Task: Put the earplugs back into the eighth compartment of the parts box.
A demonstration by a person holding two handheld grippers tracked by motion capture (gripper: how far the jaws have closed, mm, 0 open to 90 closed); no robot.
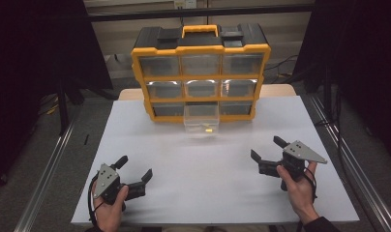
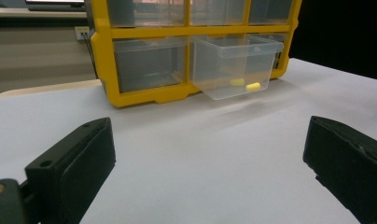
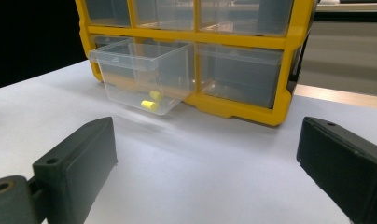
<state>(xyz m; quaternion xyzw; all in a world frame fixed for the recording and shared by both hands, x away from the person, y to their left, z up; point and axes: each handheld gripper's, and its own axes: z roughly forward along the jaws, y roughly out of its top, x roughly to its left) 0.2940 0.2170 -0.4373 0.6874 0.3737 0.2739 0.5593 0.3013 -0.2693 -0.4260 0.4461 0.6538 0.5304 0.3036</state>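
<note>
White sheet (image 1: 208, 169) covers table; dark curtains (image 1: 34, 58) flank it.

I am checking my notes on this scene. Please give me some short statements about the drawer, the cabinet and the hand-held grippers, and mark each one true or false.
1. The bottom middle drawer of the yellow cabinet is pulled out. True.
2. The drawer holds two small yellow pieces. True.
3. The left hand-held gripper grips a yellow piece. False: its jaws are open and empty.
4. The right hand-held gripper touches the drawer. False: it is apart, above the white tabletop.
</note>
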